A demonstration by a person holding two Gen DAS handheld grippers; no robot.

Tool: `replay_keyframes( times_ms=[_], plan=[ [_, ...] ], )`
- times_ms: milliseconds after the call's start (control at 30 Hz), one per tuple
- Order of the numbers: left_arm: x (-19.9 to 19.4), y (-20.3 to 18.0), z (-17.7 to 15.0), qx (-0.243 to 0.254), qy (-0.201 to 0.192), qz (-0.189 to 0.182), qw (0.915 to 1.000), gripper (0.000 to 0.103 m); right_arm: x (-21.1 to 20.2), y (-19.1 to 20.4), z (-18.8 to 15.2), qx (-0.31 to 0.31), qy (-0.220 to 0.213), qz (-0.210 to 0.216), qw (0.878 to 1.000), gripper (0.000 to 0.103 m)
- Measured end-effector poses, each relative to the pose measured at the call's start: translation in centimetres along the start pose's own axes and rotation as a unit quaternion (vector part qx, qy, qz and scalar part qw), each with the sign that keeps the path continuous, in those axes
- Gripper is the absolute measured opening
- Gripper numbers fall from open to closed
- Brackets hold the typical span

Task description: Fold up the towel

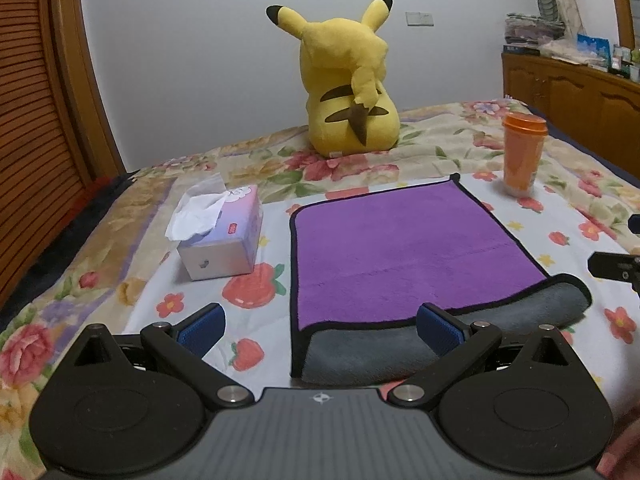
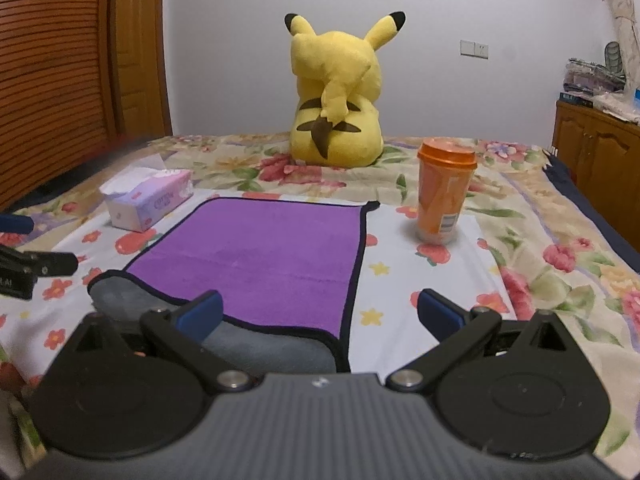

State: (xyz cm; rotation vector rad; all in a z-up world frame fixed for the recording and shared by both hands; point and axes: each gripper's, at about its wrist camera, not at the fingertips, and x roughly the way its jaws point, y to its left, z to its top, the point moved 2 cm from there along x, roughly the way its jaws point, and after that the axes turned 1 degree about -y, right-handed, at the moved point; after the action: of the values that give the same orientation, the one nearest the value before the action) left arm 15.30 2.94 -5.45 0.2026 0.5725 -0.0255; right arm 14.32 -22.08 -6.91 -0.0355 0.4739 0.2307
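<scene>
A purple towel [image 1: 400,248] with black trim and a grey underside lies on the floral bedspread; it also shows in the right wrist view [image 2: 264,256]. Its near edge is rolled up, showing grey. My left gripper [image 1: 320,328] is open, hovering over the towel's near left corner, touching nothing. My right gripper [image 2: 320,314] is open over the towel's near right corner, empty. The right gripper's tip shows at the right edge of the left view [image 1: 616,268]; the left gripper's tip shows at the left edge of the right view [image 2: 36,266].
A tissue box [image 1: 220,236] stands left of the towel. An orange lidded cup [image 2: 444,192] stands to its right. A yellow plush toy [image 1: 348,80] sits behind it. A wooden cabinet [image 1: 580,96] is at far right, a slatted door at left.
</scene>
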Motion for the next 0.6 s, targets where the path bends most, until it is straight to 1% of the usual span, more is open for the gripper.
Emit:
replay_keyframes(
  times_ms=[200,467,600],
  plan=[
    [1.9,1.0,0.3,0.005,0.008,-0.001,1.0,0.103,1.3,0.2,0.0,-0.012,0.01,0.006,1.0,0.103],
    [4.6,2.2,0.2,-0.005,0.04,-0.019,0.999,0.103,3.1,-0.1,-0.2,-0.016,0.026,0.012,0.999,0.103],
    [6.0,2.6,-0.2,-0.005,0.066,-0.027,0.9974,0.096,4.1,-0.2,-0.5,-0.018,0.04,0.014,0.999,0.103]
  ],
)
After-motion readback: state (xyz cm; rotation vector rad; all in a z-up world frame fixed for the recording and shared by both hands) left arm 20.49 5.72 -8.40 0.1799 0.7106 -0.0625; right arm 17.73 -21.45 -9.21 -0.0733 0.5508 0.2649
